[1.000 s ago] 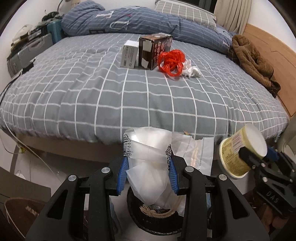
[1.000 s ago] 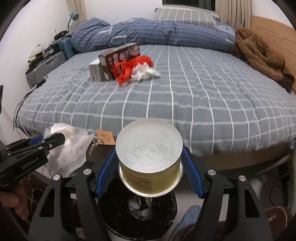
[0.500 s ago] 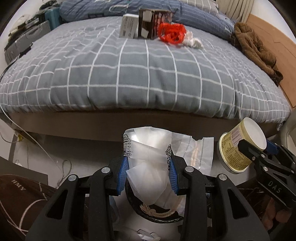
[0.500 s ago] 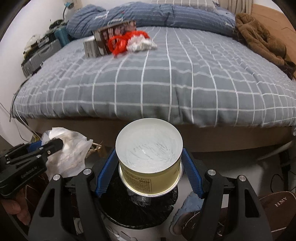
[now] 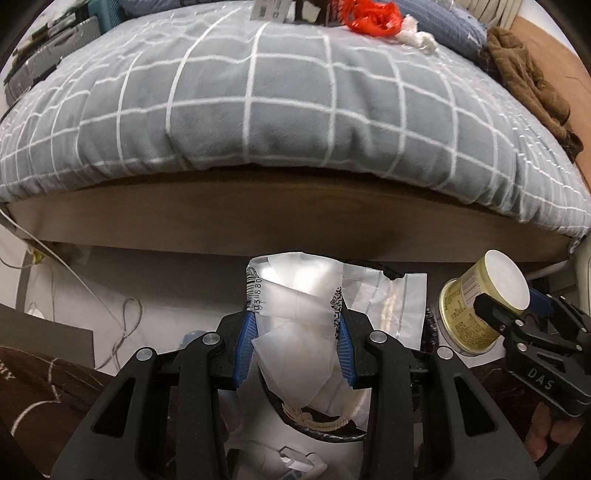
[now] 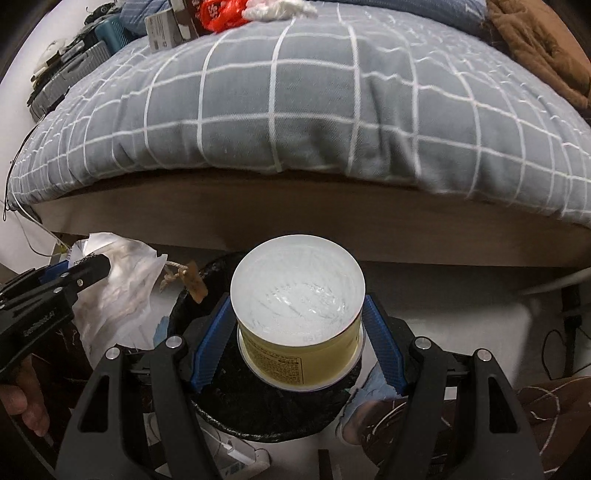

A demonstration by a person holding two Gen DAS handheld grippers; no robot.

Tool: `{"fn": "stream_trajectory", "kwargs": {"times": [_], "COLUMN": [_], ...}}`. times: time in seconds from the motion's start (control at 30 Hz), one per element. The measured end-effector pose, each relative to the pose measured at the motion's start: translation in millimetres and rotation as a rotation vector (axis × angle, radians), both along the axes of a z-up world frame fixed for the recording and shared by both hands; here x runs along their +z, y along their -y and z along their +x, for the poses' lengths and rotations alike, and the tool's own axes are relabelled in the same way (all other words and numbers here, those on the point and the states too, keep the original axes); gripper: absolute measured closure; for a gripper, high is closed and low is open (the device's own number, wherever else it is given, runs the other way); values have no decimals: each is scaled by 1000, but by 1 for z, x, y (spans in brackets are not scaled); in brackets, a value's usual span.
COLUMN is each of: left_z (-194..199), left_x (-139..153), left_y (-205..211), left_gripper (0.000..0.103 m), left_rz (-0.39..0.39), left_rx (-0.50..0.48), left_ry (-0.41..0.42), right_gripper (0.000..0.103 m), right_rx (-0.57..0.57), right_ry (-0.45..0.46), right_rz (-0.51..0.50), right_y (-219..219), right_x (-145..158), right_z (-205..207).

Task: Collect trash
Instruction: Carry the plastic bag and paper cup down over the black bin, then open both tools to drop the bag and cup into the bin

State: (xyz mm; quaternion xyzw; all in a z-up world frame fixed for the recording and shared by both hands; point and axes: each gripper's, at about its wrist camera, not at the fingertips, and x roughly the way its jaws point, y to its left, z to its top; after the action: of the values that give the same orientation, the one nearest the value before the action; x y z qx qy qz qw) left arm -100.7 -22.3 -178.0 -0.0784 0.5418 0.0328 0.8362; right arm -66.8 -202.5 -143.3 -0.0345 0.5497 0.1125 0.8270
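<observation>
My left gripper (image 5: 295, 339) is shut on a crumpled clear plastic bag (image 5: 295, 295), held over the black bin (image 5: 317, 432) on the floor. It also shows in the right wrist view (image 6: 92, 267) with the bag (image 6: 118, 295). My right gripper (image 6: 299, 343) is shut on a yellow tub (image 6: 299, 317) with a white base, over the bin (image 6: 266, 410). The tub also shows in the left wrist view (image 5: 480, 299). More trash lies on the bed: a red plastic bag (image 5: 369, 16), a white wad (image 5: 421, 35), and boxes (image 6: 166, 29).
The bed with a grey checked cover (image 5: 288, 92) and wooden frame (image 5: 295, 221) stands right in front. A brown garment (image 5: 524, 74) lies on its right side. Cables (image 5: 122, 325) and small items lie on the floor by the bin.
Both grippers have dropped lower and closer to the bin, so the bed now rises above them. Each keeps hold of its item.
</observation>
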Motion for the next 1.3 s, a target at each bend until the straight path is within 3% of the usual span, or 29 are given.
{"fn": "stream_trajectory", "kwargs": {"times": [0.23, 0.47, 0.7, 1.0, 1.1, 1.3], "left_z": [1, 6, 14, 18, 18, 17], "left_x": [-13, -24, -31, -39, -38, -38], "left_y": [-7, -2, 18, 51, 56, 56], "left_gripper": [66, 66, 66, 65, 62, 42], "left_rz": [13, 9, -8, -8, -1, 7], "left_rx": [16, 3, -53, -131, -143, -137], "left_ry": [-26, -43, -52, -55, -46, -37], "right_gripper": [35, 20, 12, 10, 10, 10], "right_rx": [33, 23, -37, -150, -166, -158], "right_ry": [-23, -17, 3, -5, -1, 11], "right_rz": [-7, -29, -53, -57, -53, -57], "right_y": [-14, -9, 26, 65, 72, 70], "right_x": [-13, -24, -27, -31, -28, -20], "right_z": [3, 0, -3, 3, 3, 4]}}
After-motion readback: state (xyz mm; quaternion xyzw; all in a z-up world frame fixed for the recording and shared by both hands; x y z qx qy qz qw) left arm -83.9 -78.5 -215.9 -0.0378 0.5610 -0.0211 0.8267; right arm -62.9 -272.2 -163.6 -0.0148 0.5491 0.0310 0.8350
